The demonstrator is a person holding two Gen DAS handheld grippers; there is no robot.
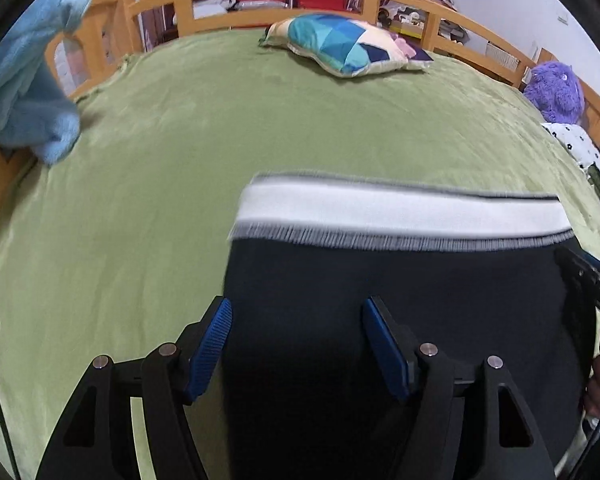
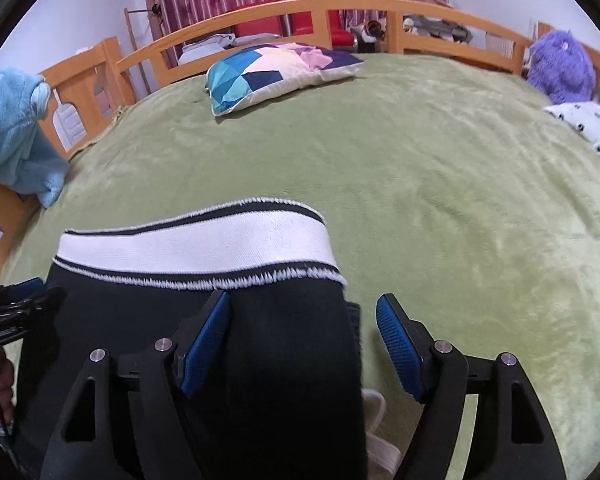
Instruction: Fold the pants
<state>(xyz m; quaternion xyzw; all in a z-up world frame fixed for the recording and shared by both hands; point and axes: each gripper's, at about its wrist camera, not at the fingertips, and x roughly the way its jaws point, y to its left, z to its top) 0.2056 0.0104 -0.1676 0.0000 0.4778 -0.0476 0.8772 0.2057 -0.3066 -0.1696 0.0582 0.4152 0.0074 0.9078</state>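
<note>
Black pants (image 1: 400, 320) with a white waistband (image 2: 196, 246) lie on the green blanket (image 1: 160, 184) of a wooden-railed bed (image 2: 340, 6). The left gripper (image 1: 296, 344) and right gripper (image 2: 302, 344) hover over them, jaws spread apart and gripping nothing.

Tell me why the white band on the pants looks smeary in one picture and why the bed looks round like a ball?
In the left wrist view the waistband is streaked sideways by motion blur; in the right wrist view the same waistband is sharp, stitches clear. Both views use a fisheye lens, so the green blanket bulges and the wooden rail curves, with dark corners.
</note>
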